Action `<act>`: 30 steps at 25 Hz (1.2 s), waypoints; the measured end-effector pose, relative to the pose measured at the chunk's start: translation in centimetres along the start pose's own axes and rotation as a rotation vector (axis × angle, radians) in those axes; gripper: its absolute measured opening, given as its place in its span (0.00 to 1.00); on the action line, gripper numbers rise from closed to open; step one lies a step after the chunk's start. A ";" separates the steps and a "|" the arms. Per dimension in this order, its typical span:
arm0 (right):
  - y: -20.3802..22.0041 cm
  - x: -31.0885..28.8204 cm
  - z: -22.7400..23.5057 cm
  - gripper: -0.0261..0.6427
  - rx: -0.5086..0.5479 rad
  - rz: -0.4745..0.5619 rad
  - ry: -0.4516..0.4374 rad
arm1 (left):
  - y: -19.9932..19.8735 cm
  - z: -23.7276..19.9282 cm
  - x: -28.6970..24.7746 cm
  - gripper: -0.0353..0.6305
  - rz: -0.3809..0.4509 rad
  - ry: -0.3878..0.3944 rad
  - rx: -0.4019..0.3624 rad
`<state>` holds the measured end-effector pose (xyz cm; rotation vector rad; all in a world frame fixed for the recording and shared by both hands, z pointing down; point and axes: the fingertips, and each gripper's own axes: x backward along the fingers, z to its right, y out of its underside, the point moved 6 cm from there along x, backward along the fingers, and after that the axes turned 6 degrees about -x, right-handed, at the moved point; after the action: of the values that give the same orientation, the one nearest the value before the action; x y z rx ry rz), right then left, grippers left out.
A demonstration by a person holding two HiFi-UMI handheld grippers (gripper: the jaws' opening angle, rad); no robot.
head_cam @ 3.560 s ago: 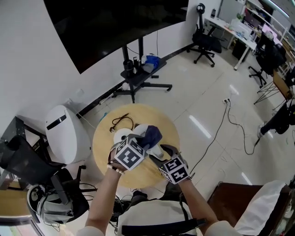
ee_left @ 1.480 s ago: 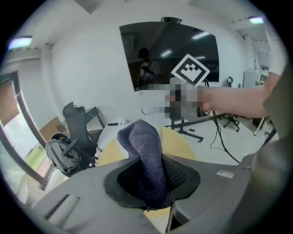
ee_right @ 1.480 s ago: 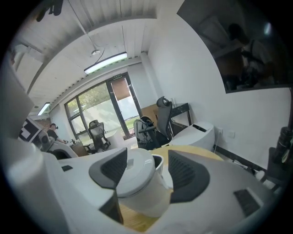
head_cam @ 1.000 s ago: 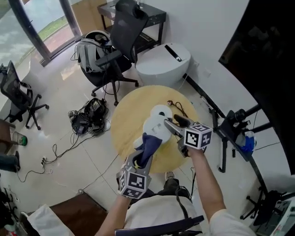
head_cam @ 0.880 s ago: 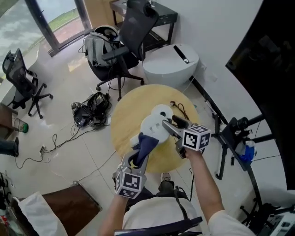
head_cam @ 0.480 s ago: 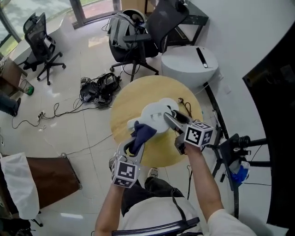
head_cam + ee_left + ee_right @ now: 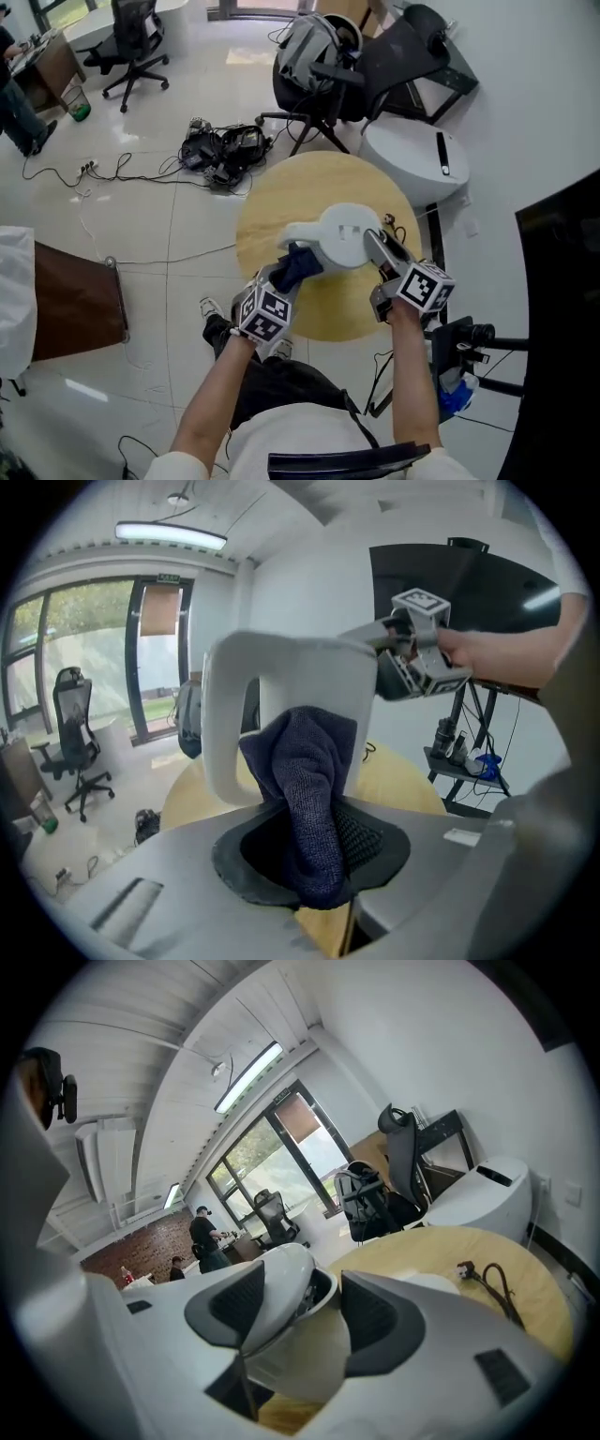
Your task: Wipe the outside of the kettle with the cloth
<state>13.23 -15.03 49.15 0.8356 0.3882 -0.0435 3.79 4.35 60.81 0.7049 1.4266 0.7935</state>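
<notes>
A white kettle stands on the round wooden table, its handle pointing left. My left gripper is shut on a dark blue cloth and holds it against the kettle by the handle. In the left gripper view the cloth hangs bunched between the jaws of the left gripper, in front of the handle loop. My right gripper has just been closing its jaws, and they grip the kettle's right side. In the right gripper view the right gripper has the kettle's rim between its pads.
A black cable lies on the table behind the kettle. Around the table stand a black office chair with a backpack, a white rounded appliance, a cable tangle on the floor, a brown seat and a black stand.
The head view has swung round the room. My left gripper has sunk with the cloth down the kettle's near side to the handle. The right gripper stays on the kettle.
</notes>
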 end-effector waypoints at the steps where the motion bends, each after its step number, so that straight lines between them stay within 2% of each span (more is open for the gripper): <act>1: -0.1 -0.1 -0.1 0.44 0.004 -0.007 -0.003 | 1.1 0.1 -0.9 0.20 -0.033 0.011 0.018; 5: -0.1 -0.2 -0.4 0.44 0.001 -0.018 0.003 | 4.7 0.0 -3.4 0.21 -0.167 0.055 0.099; 10: 0.3 -0.3 -0.9 0.44 -0.004 -0.015 0.015 | 6.1 0.3 -4.5 0.20 -0.254 0.073 0.099; 13: 0.5 -0.1 -1.0 0.44 -0.012 -0.016 0.036 | 4.9 0.5 -3.2 0.20 -0.203 0.053 0.079; 20: 1.2 0.1 -1.5 0.44 -0.037 0.019 0.100 | -3.7 2.3 4.2 0.20 0.074 -0.033 -0.007; 25: 1.4 0.3 -1.7 0.44 -0.054 0.033 0.126 | -8.3 3.6 7.6 0.20 0.222 -0.066 -0.036; 27: 1.6 0.3 -1.7 0.44 -0.064 0.038 0.138 | -9.0 4.1 7.9 0.20 0.241 -0.051 -0.034; 30: 2.0 0.6 -2.0 0.44 -0.079 0.050 0.160 | -8.1 4.1 7.0 0.20 0.185 -0.050 -0.032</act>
<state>13.51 -12.16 49.11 0.7729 0.5164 0.0856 8.20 5.61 50.29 0.8344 1.3135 0.9335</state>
